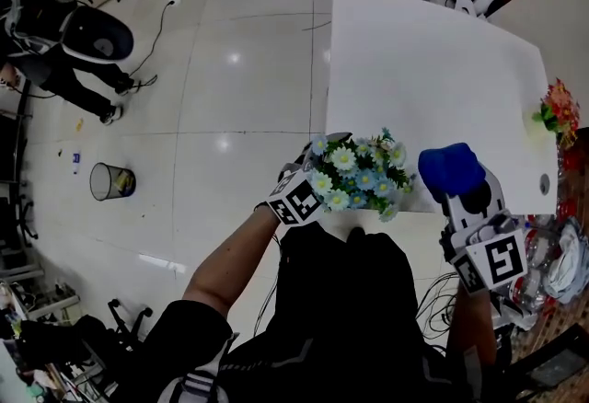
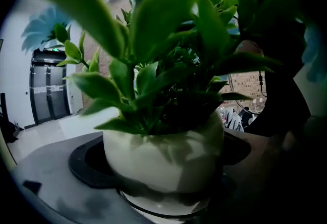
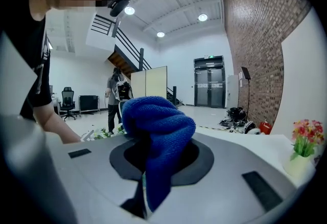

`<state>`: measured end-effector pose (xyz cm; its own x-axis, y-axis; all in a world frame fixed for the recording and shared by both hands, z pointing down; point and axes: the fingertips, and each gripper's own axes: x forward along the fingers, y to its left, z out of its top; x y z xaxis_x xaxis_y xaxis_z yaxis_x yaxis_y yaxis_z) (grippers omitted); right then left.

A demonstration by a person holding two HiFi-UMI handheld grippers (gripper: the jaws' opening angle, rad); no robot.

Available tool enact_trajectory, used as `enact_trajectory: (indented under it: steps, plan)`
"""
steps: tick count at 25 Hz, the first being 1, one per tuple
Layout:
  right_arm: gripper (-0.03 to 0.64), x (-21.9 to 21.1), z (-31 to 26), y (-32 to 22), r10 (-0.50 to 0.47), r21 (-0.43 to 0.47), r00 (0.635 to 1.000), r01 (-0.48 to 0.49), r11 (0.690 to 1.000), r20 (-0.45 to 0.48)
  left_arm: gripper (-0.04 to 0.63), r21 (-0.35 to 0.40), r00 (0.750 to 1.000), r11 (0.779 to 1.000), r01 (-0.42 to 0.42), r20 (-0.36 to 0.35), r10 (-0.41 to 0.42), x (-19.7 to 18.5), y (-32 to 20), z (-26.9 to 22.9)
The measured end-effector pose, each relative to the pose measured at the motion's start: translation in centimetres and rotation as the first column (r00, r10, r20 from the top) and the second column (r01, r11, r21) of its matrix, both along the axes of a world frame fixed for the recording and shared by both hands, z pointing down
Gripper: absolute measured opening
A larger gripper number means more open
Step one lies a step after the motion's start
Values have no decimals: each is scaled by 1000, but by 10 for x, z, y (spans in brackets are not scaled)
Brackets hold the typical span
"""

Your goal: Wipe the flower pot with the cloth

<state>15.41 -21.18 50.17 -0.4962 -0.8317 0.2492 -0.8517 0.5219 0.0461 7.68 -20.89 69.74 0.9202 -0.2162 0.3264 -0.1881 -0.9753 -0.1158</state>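
Your left gripper (image 1: 308, 178) is clamped on the flower pot (image 2: 163, 159). Its fingertips are lost in shadow under the pot's round white belly. In the head view the pot itself is hidden beneath pale blue and white blossoms (image 1: 359, 173). Green leaves (image 2: 153, 23) crowd the left gripper view, blurred and cut off at the top. To the right of that gripper, and apart from it, your right gripper (image 1: 457, 192) pinches the blue knitted cloth (image 3: 156, 131). The cloth is bunched above the jaws, with a fold hanging between them. Beyond both grippers lies the white table (image 1: 423, 70). Glossy tiled floor (image 1: 230, 70) spreads leftward and a brick wall (image 3: 255, 28) rises to the right, where a small bouquet (image 1: 555, 111) sits at the table's edge.
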Motion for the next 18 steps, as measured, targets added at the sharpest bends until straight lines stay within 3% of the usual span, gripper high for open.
enact_trajectory:
  steps: [8, 12, 16, 18]
  plan:
    - [71, -5, -8, 2, 10, -9, 1000, -10, 1000, -16, 581, 19, 1000, 1000, -14, -26, 15, -10, 5, -1]
    - [71, -3, -16, 4, 15, 0, 1000, -15, 1000, -9, 581, -29, 1000, 1000, 3, -8, -4, -21, 7, 10]
    - [71, -3, -26, 6, 14, -12, 1000, -15, 1000, -27, 581, -146, 993, 987, 71, -82, -83, -49, 11, -6]
    - [71, -6, -38, 5, 20, -20, 1000, -20, 1000, -18, 581, -166, 989, 980, 108, -81, -123, -73, 17, -21]
